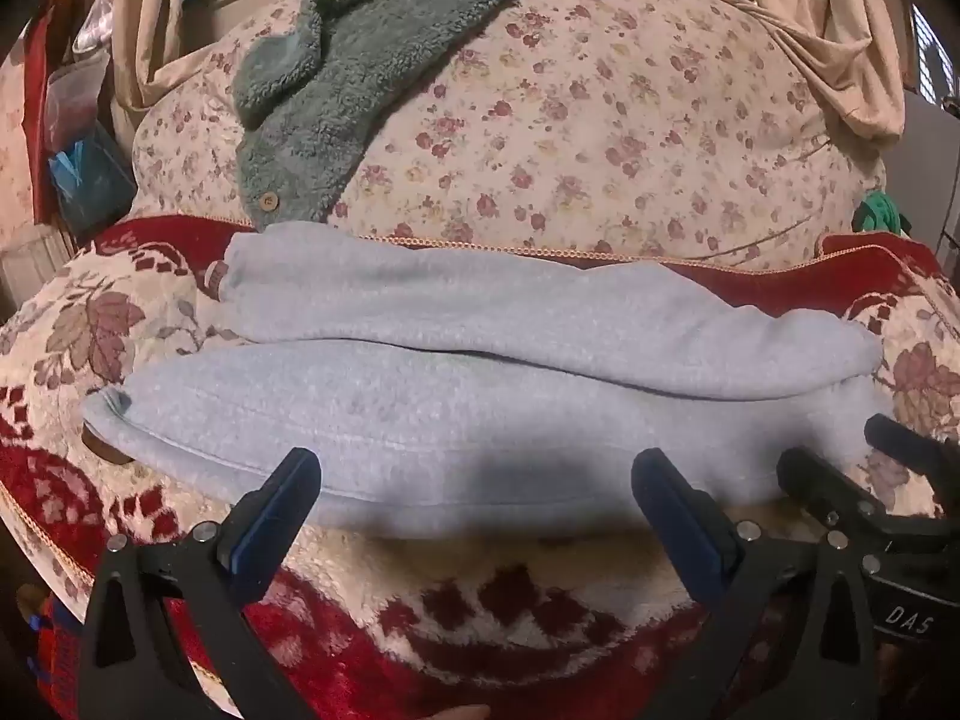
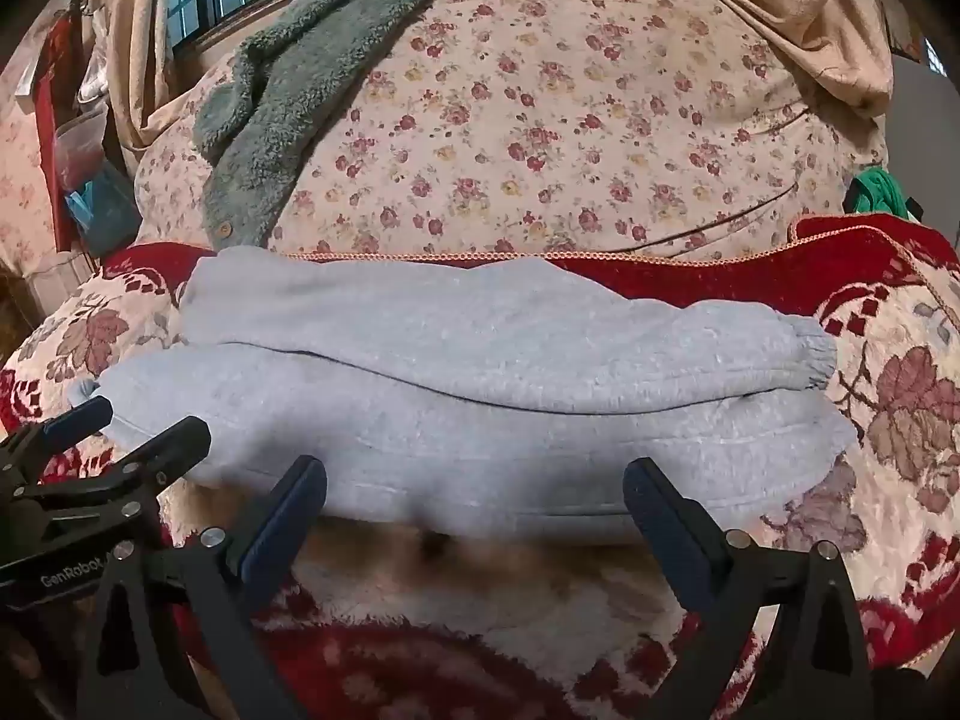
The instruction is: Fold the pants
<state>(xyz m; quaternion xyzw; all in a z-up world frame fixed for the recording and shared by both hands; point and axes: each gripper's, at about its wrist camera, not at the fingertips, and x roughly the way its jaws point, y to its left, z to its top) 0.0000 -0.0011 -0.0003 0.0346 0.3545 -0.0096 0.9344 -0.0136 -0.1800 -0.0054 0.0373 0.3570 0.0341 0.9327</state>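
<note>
Grey pants [image 1: 456, 408] lie lengthwise across the red blanket [image 1: 492, 618], legs stacked, cuffs to the right. Left gripper [image 1: 477, 480] and right gripper [image 2: 474, 486] hover side by side at the near edge, jaws wide, holding nothing. Risk: pinching only the top layer, or blanket pile with it, would skew the fold.

We see open blanket [image 1: 480, 588] at lower centre, room to pass before the pants [image 1: 456, 420]; the floral quilt [image 1: 600, 120] and green fleece garment [image 1: 336, 90] wall off the upper frame.
</note>
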